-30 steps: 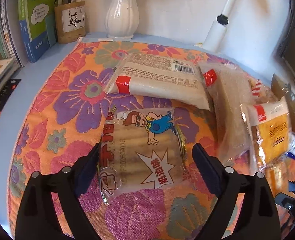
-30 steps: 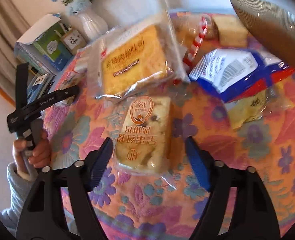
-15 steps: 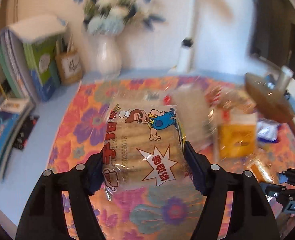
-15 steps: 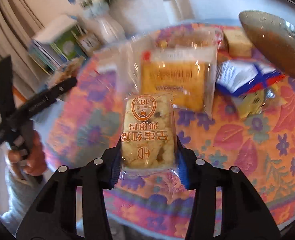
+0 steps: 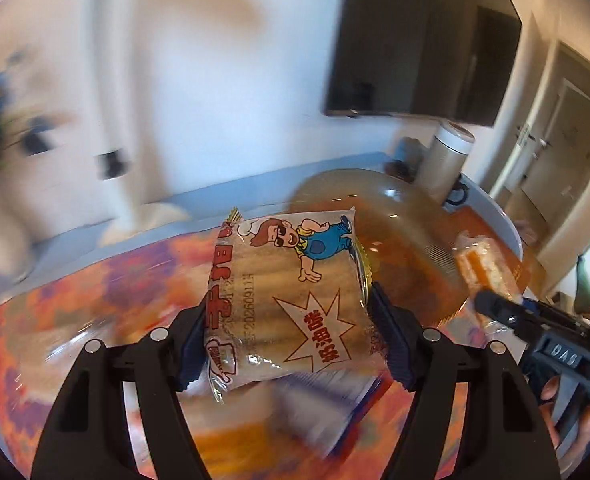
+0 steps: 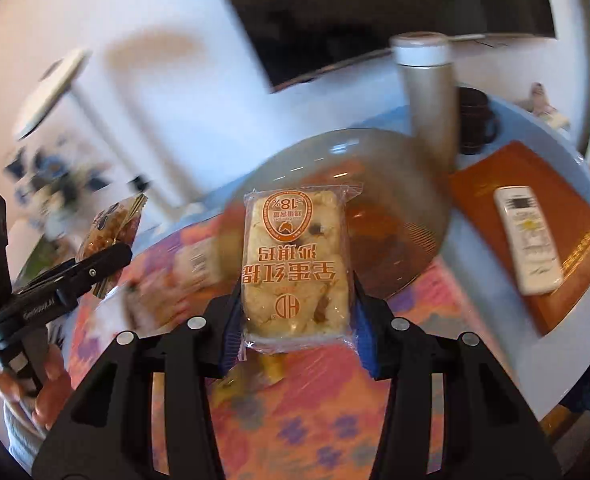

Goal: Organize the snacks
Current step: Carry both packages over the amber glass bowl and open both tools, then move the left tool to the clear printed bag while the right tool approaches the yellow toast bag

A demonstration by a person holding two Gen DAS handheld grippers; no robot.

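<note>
Snack packets ride clamped mid-frame: left gripper grips the cartoon biscuit packet, right gripper pinches a wrapped cake, amber bowl behind.

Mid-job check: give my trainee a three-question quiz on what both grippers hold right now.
1. True or false: the left gripper grips the cartoon packet.
2. What does the right gripper hold? A) remote B) cake packet C) flask
3. Fill in: beyond both packets sits a brown glass ____.

Key:
1. True; both pads press its sides.
2. B, the cake packet; the remote lies on a brown book, the flask stands behind.
3. Bowl.
</note>
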